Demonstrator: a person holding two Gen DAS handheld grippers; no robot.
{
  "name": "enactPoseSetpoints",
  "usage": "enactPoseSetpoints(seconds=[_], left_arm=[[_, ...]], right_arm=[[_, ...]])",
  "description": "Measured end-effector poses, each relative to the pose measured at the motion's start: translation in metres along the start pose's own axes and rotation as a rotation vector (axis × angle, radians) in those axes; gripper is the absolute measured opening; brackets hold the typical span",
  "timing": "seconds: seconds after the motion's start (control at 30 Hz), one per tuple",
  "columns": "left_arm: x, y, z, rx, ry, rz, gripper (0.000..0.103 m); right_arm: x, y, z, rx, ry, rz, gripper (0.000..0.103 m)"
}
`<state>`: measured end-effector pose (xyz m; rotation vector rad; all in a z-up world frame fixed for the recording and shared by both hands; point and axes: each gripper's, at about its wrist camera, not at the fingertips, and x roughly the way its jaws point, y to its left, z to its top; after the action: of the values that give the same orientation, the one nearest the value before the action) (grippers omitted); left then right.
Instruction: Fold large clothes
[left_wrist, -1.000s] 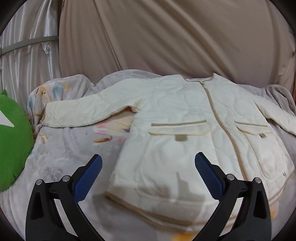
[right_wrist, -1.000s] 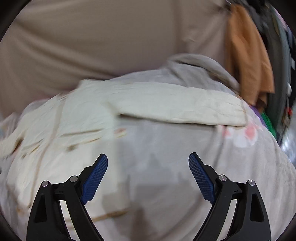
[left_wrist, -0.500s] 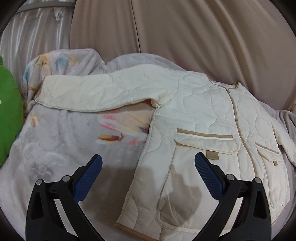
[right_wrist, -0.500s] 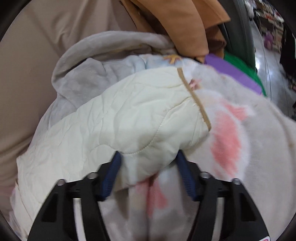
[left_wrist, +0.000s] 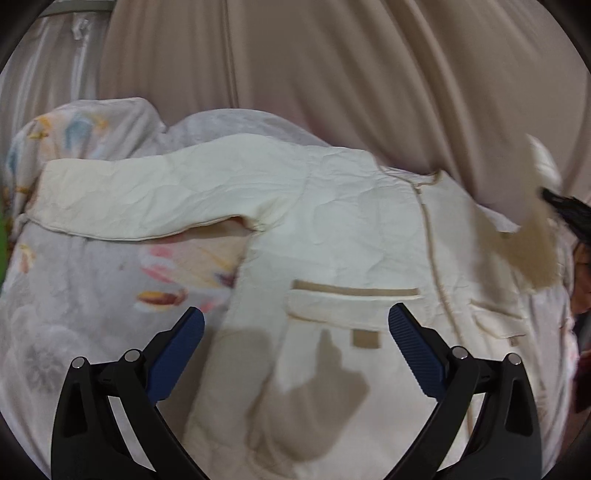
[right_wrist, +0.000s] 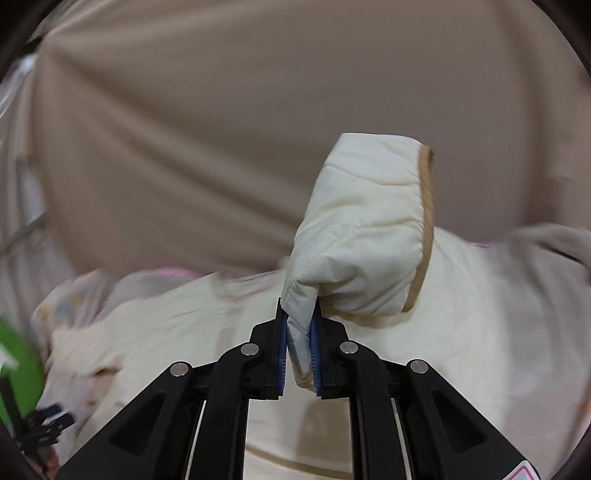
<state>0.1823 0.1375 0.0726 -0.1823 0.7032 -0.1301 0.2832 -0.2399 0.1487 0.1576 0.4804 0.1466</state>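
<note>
A cream quilted jacket (left_wrist: 332, 236) with tan trim lies spread front-up on a grey floral blanket (left_wrist: 74, 295). One sleeve (left_wrist: 147, 192) stretches out flat to the left. My left gripper (left_wrist: 295, 347) hovers open above the jacket's lower front, near the flap pocket (left_wrist: 351, 299), with nothing between its fingers. My right gripper (right_wrist: 299, 354) has its jaws closing on the cuff of the other sleeve (right_wrist: 365, 236), the pads pinching a fold of it, and the cuff hangs lifted above the jacket body (right_wrist: 461, 314). In the left wrist view that raised sleeve (left_wrist: 535, 236) shows blurred at the far right.
A beige curtain (left_wrist: 332, 74) hangs behind the bed. A green cushion (right_wrist: 18, 369) sits at the left edge of the blanket. The blanket is bunched into a ridge (left_wrist: 110, 118) behind the flat sleeve.
My right gripper went from wide open over the blanket to pinched on the sleeve cuff, then lifted it and swung toward the jacket. My left gripper drifted sideways, staying open.
</note>
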Motion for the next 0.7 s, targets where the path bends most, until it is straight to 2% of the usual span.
enactPoseSetpoints(seconds=[0.07,0.1,0.17,0.2,0.27,0.33,0.43,0.5,0.57,0.6,0.67,0.7], left_arm=[[0.005,-0.007,0.007,0.002,0.007,-0.034,0.098],[0.007,-0.009,0.010,0.006,0.008,-0.043,0.098],[0.016,-0.016,0.019,0.024,0.016,-0.061,0.098],[0.022,-0.018,0.023,0.030,0.027,-0.079,0.098],[0.036,-0.020,0.031,0.025,0.066,-0.115,0.098],[0.054,-0.018,0.038,-0.007,0.113,-0.157,0.098],[0.087,-0.013,0.044,-0.077,0.203,-0.208,0.098],[0.108,-0.013,0.049,-0.109,0.248,-0.228,0.098],[0.130,-0.015,0.055,-0.126,0.278,-0.230,0.098],[0.138,-0.018,0.057,-0.120,0.287,-0.228,0.098],[0.155,-0.025,0.063,-0.102,0.300,-0.221,0.098],[0.164,-0.030,0.066,-0.090,0.306,-0.214,0.097]], right_arm=[[0.052,0.053,-0.014,-0.072,0.079,0.076,0.014],[0.073,0.071,-0.023,-0.095,0.117,0.098,0.020],[0.109,0.106,-0.046,-0.157,0.187,0.101,0.024],[0.123,0.124,-0.059,-0.192,0.219,0.098,0.032],[0.125,0.143,-0.076,-0.229,0.235,0.111,0.040],[0.110,0.147,-0.080,-0.237,0.205,0.152,0.050],[0.068,0.119,-0.070,-0.200,0.132,0.167,0.055],[0.041,0.079,-0.063,-0.148,0.098,0.119,0.058],[0.020,0.033,-0.061,-0.097,0.074,0.020,0.061],[0.013,0.006,-0.062,-0.070,0.071,-0.061,0.064],[0.006,-0.046,-0.066,0.014,0.093,-0.193,0.065],[0.005,-0.068,-0.067,0.068,0.109,-0.224,0.066]])
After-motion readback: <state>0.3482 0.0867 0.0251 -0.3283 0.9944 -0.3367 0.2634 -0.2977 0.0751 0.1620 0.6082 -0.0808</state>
